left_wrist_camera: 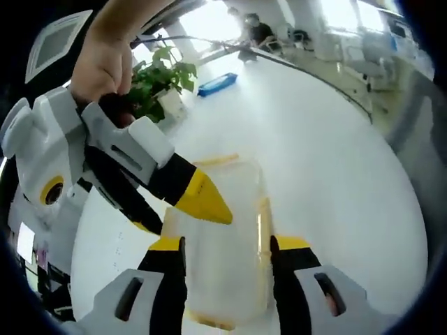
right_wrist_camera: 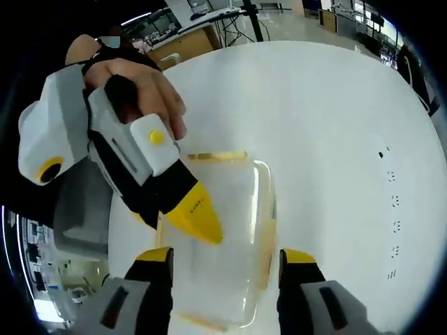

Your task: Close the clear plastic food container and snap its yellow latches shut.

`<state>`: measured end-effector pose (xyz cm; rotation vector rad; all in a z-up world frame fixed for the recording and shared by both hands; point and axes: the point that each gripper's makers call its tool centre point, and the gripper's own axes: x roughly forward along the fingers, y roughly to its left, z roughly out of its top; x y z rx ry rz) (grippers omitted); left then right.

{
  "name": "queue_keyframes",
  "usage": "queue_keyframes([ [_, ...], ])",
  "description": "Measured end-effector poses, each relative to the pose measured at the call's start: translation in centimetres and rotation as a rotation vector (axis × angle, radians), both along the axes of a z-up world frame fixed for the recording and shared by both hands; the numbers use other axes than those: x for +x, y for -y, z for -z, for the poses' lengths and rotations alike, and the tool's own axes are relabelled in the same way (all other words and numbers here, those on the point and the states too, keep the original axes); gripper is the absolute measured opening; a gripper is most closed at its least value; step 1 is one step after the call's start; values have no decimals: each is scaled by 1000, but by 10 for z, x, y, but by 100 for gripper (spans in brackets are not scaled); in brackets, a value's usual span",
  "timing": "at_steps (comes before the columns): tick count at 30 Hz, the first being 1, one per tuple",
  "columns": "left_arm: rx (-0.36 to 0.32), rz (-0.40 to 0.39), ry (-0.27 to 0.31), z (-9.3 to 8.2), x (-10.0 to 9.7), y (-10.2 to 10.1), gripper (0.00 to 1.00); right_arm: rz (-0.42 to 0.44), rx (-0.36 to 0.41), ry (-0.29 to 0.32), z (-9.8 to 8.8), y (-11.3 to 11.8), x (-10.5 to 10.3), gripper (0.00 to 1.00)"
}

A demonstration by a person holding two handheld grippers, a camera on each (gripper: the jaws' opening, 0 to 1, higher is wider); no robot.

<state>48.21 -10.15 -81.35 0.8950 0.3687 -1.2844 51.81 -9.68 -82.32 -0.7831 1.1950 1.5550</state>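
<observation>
The clear plastic container point(left_wrist_camera: 230, 202) lies on the white table with its lid on. Yellow latches show at its far edge point(left_wrist_camera: 216, 160) and right side point(left_wrist_camera: 264, 223). My left gripper point(left_wrist_camera: 228, 244) is open, its yellow-tipped jaws standing either side of the container's near end. My right gripper point(left_wrist_camera: 178, 216), held in a hand, comes in from the left with one yellow tip over the lid. In the right gripper view the container point(right_wrist_camera: 230, 209) sits between the open right gripper point(right_wrist_camera: 225, 256), and the left gripper point(right_wrist_camera: 173, 222) points down at the lid. Whether the latches are snapped is unclear.
A potted plant point(left_wrist_camera: 164, 80) and a blue object point(left_wrist_camera: 218, 84) stand at the far side of the round white table point(left_wrist_camera: 328, 181). A grey box point(right_wrist_camera: 80, 209) sits left of the container. Desks and equipment fill the room beyond the table.
</observation>
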Motion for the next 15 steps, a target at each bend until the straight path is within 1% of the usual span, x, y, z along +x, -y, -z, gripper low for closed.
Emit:
queue_keyframes([
  [1, -1, -11, -17, -1, 0, 0, 53, 5, -5, 6, -2, 0, 1, 63],
  [2, -12, -19, -59, -1, -5, 1, 54, 0, -10, 34, -2, 2, 5, 64],
  [4, 9, -3, -28, 0, -5, -1, 51, -6, -22, 42, -1, 5, 6, 63],
  [6, 7, -5, -32, -2, -6, -1, 50, 3, -20, 40, -2, 4, 5, 63],
  [7, 3, -7, -40, -4, -6, -1, 51, 2, -21, 37, -4, 4, 2, 63],
  [8, 5, -7, -35, -6, -6, -1, 51, 0, -21, 40, -5, 4, 0, 63],
  [9, 8, 2, -25, -10, -4, -3, 52, -10, -22, 55, -7, 3, 0, 62],
  [10, 11, 4, -28, -12, -3, -4, 51, -20, -19, 66, -8, 3, 0, 62],
  [11, 12, -5, -52, -13, -2, -6, 51, -20, -15, 86, -11, 2, 1, 63],
  [13, 13, -3, -81, -14, -1, -8, 51, -17, -3, 106, -15, 1, 2, 63],
  [14, 22, -3, -111, -13, -2, -10, 50, -16, 7, 140, -18, -1, 5, 62],
  [15, 17, -16, -152, -12, -4, -11, 50, -15, 11, 165, -19, -1, 8, 62],
])
